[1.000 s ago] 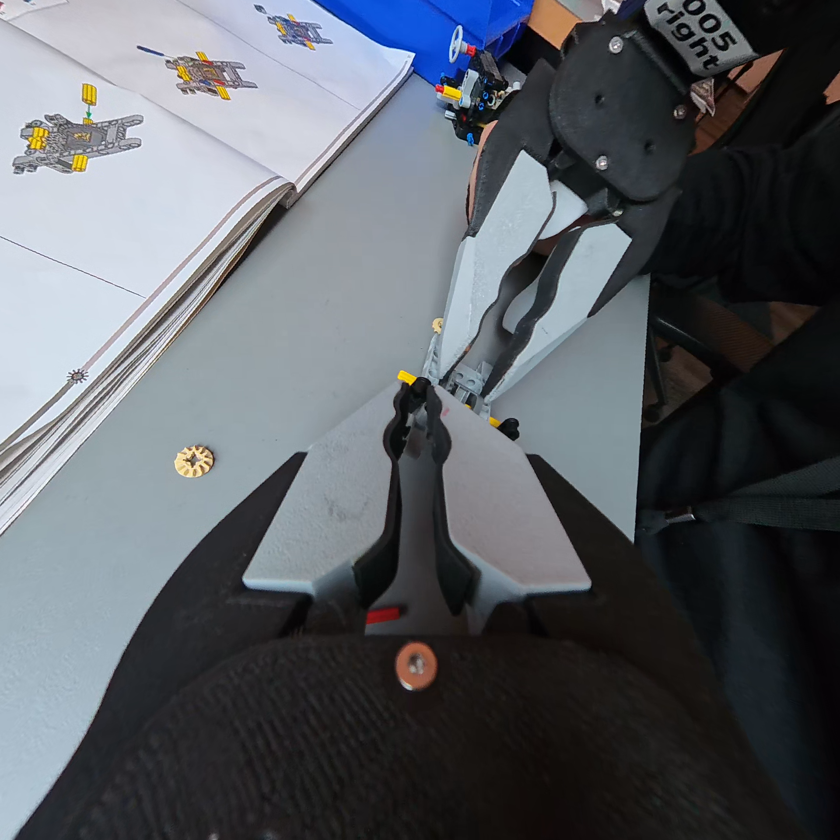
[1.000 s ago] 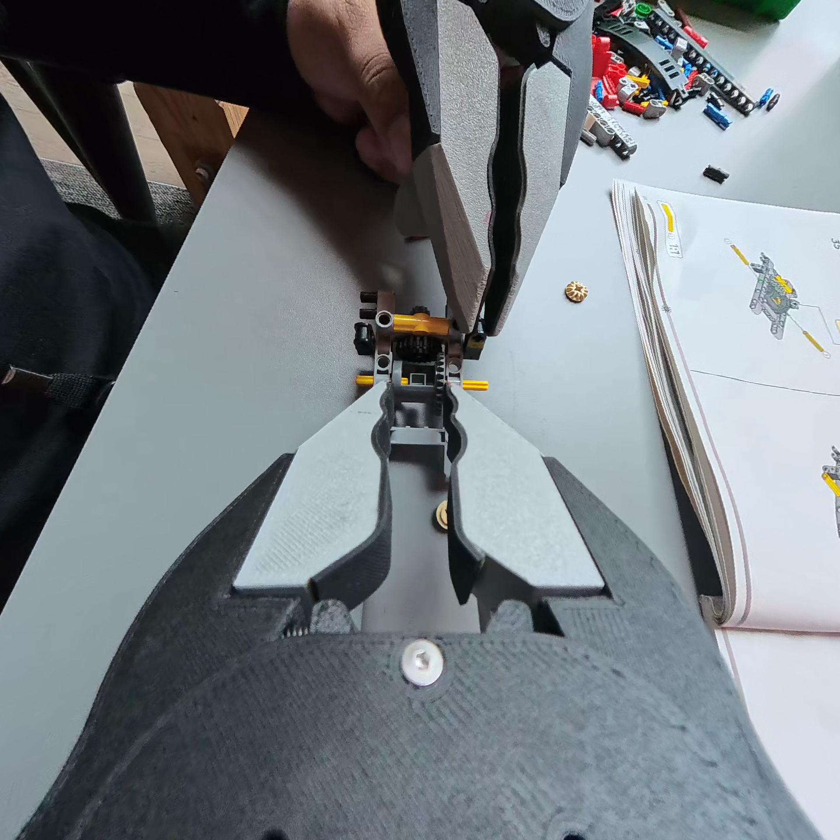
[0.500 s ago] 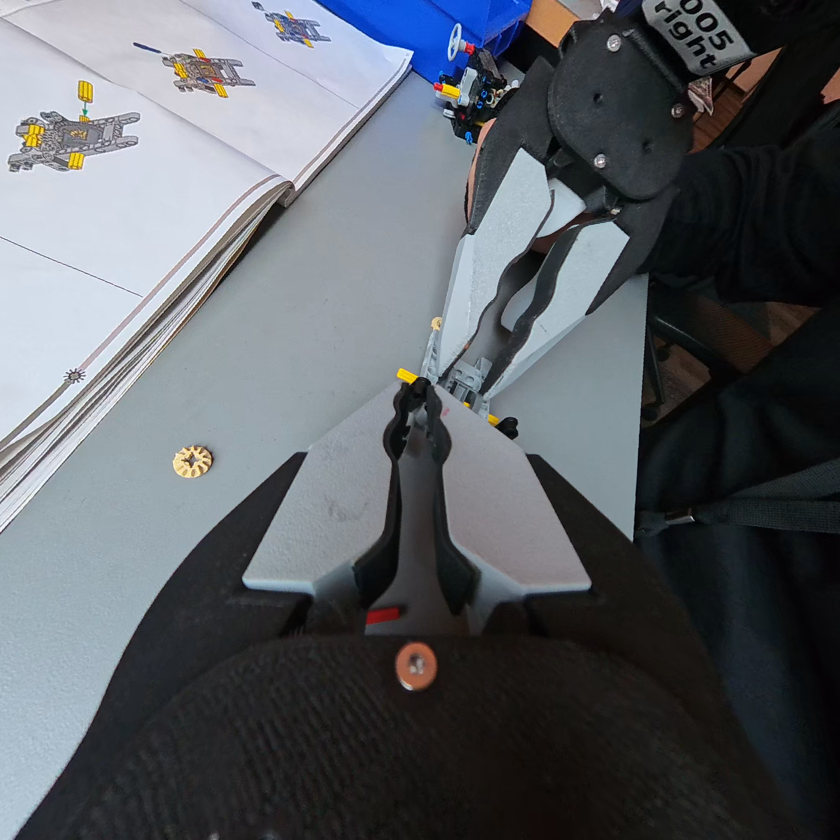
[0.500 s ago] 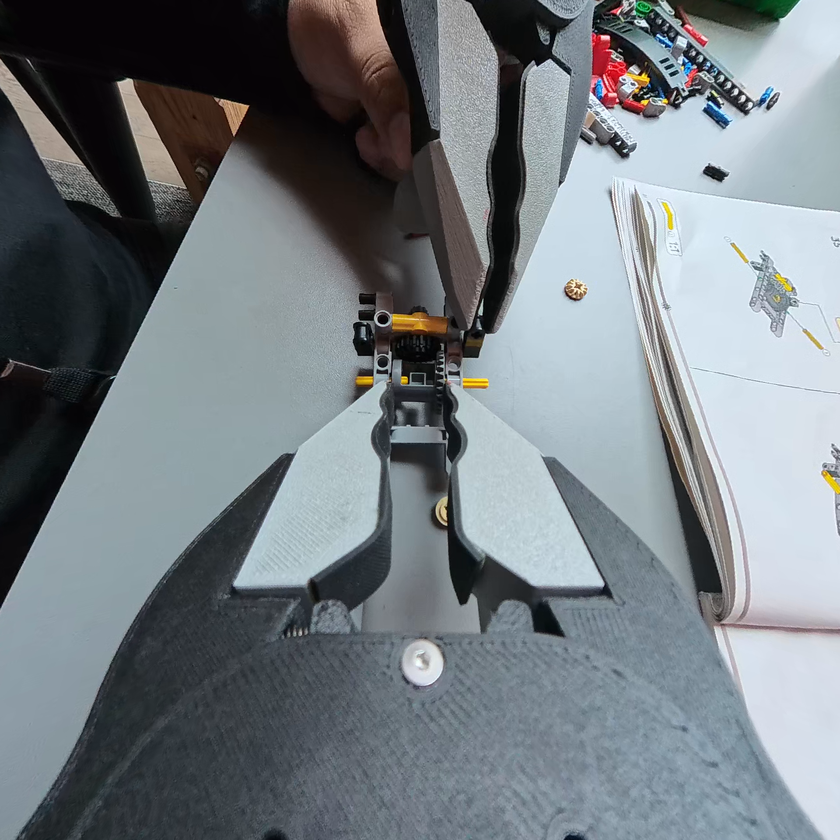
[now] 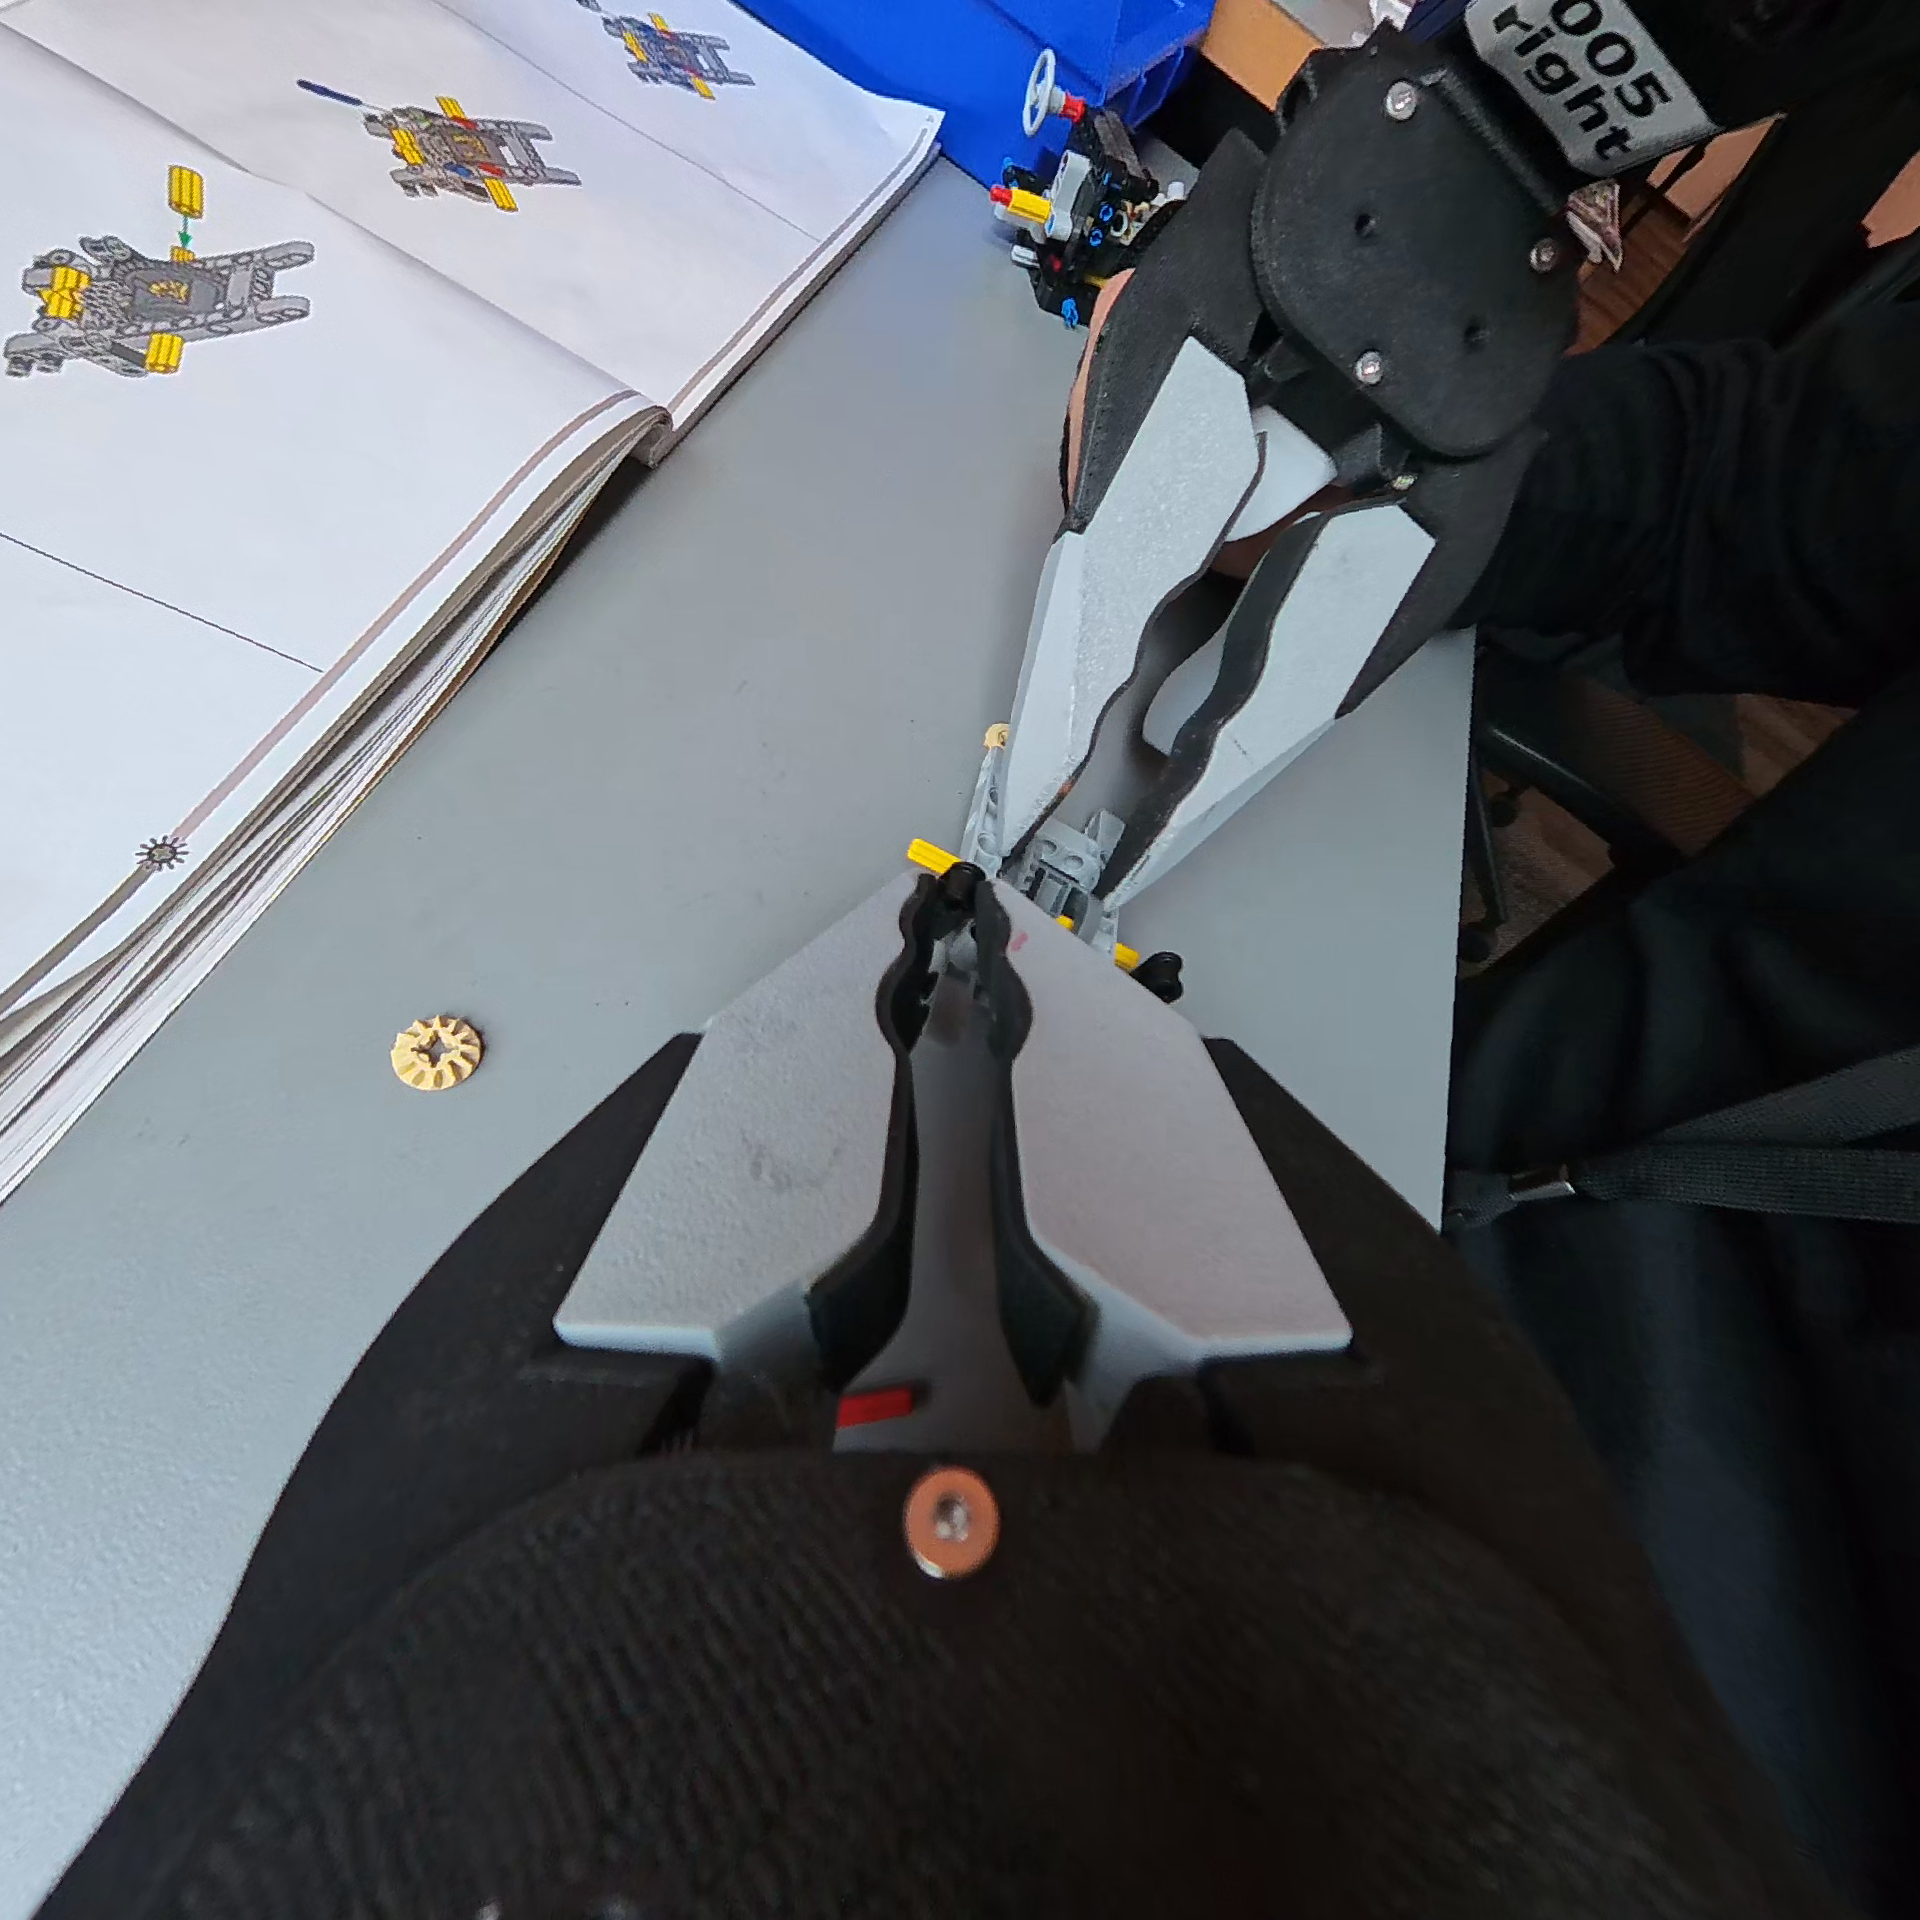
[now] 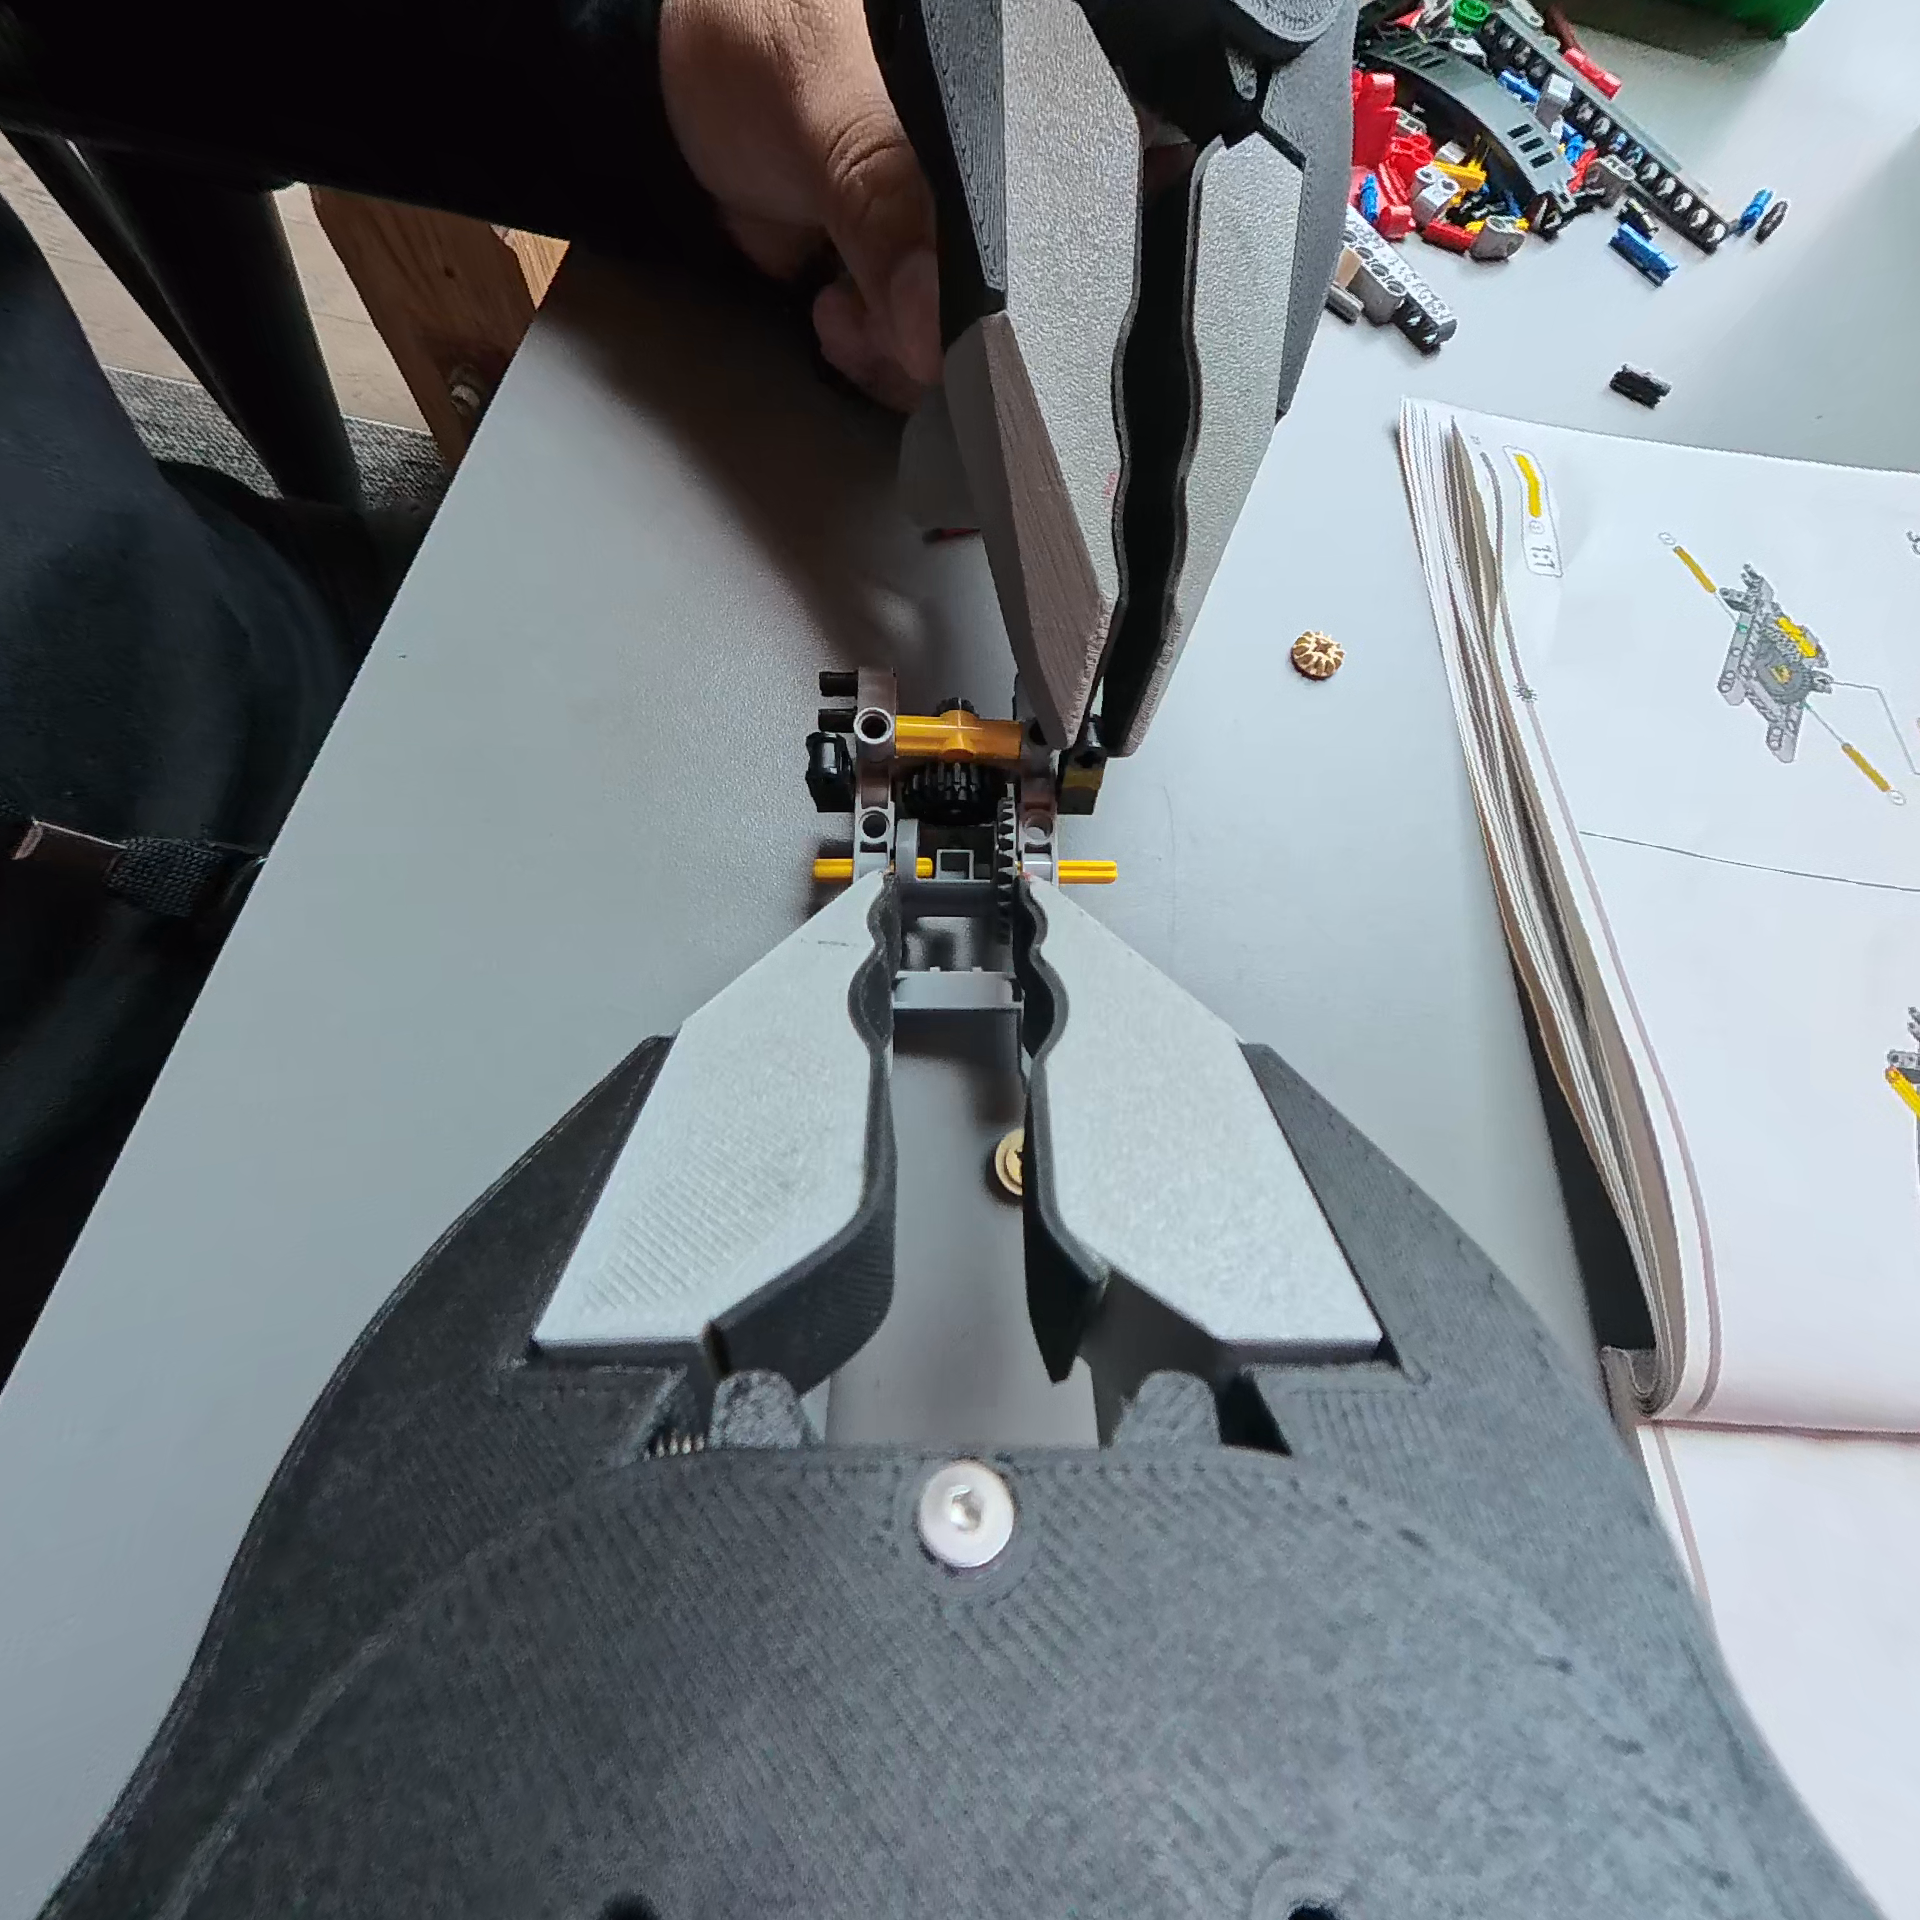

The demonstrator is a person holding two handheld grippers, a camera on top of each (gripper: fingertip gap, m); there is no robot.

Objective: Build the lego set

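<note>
Grippers meet over a small grey assembly near the table edge

Right gripper (image 6: 958, 914), grey-fingered with black wavy pads, clenches the grey frame end of the small grey, black and yellow lego assembly (image 6: 951, 831); its fingers press on either side of that frame, and the assembly rests on the grey table (image 6: 520, 727) close to the table's edge. Left gripper (image 5: 961, 904) comes in from the opposite side, tips nearly together and pinched on a small black piece (image 6: 1086, 784) at the far right corner of the assembly; whether that piece is already seated in the assembly I cannot tell. A bare hand (image 6: 821, 187) with a black sleeve holds the left gripper from behind.

On the assembly, a golden-orange crosspiece (image 6: 956, 736) spans the far end; a black gear (image 6: 940, 795) sits just beneath it; thin yellow axles (image 6: 1086, 871) stick out on both sides near the right gripper's tips.

A tan bevel gear (image 5: 436, 1052) lies flat on the table between the assembly and the open white instruction booklet (image 5: 312, 468); a second small tan round piece (image 6: 1008, 1164) lies on the table under the right gripper's fingers. Farther off, a heap of loose red, blue, grey and black lego parts (image 6: 1507, 187) lies beyond the booklet; a small black, white and blue sub-build (image 5: 1081, 223) stands near a blue bin (image 5: 987, 62).
</note>
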